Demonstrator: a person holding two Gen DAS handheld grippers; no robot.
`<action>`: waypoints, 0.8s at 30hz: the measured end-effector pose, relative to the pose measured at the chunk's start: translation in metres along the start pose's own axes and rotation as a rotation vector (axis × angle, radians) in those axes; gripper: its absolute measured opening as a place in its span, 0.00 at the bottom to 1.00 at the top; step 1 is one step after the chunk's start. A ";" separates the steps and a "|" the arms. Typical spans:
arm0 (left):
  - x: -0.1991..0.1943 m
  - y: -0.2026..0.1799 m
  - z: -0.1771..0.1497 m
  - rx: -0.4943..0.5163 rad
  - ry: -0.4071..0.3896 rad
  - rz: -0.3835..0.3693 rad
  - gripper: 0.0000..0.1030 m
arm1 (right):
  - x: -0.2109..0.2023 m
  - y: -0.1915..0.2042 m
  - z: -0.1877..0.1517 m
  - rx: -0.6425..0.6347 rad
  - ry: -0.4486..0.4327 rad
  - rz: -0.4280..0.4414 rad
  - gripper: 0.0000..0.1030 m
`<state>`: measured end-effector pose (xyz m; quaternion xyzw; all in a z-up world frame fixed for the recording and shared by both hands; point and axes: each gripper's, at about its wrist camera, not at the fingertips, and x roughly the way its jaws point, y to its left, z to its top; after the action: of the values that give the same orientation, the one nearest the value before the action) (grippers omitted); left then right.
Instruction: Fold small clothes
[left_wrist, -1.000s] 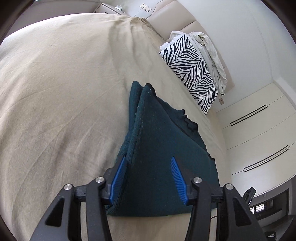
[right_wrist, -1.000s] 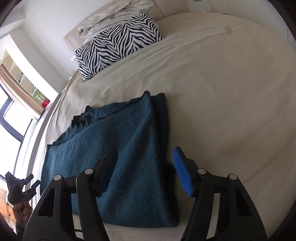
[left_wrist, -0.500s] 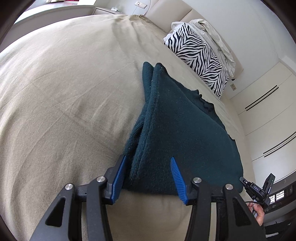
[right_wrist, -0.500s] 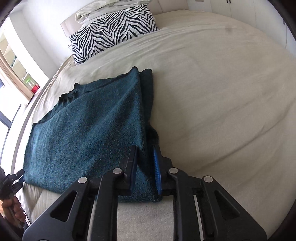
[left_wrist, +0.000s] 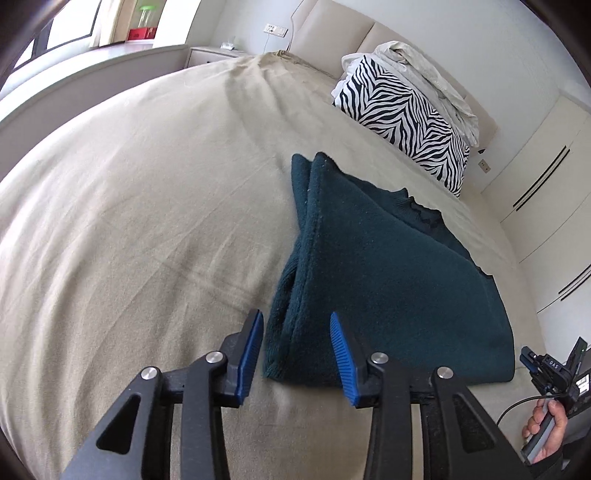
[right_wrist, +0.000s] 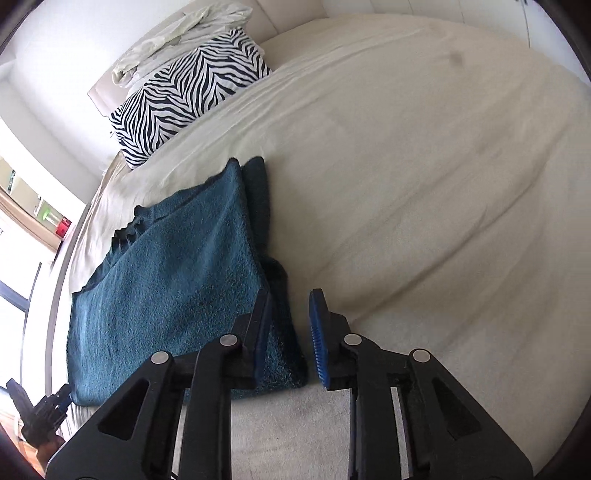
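Lying folded, teal garment (left_wrist: 388, 273) runs lengthwise toward zebra pillow (left_wrist: 406, 110).

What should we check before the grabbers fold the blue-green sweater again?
1. Sweater lies flat on the bed: ok.
2. Left gripper fingers straddle the near folded corner, closing, not yet pressing: ok.
3. Right gripper holds the sweater's other near corner: not ok; it is opening, one finger clear of the cloth.
4. Zebra pillow clear of the sweater: ok.
5. Layers lined up underneath: cannot tell.
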<state>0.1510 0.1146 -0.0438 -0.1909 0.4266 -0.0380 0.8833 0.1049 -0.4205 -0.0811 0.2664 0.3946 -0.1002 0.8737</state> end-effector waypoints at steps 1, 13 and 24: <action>-0.003 -0.011 0.003 0.039 -0.014 0.003 0.39 | -0.008 0.006 0.003 -0.007 -0.021 0.021 0.20; 0.097 -0.105 0.012 0.402 0.072 0.249 0.56 | 0.079 0.141 0.017 -0.028 0.221 0.542 0.20; 0.104 -0.100 0.014 0.397 0.086 0.208 0.59 | 0.105 0.034 0.031 0.265 0.111 0.460 0.18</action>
<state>0.2370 0.0029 -0.0757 0.0335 0.4655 -0.0378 0.8836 0.2076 -0.4053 -0.1294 0.4661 0.3543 0.0648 0.8081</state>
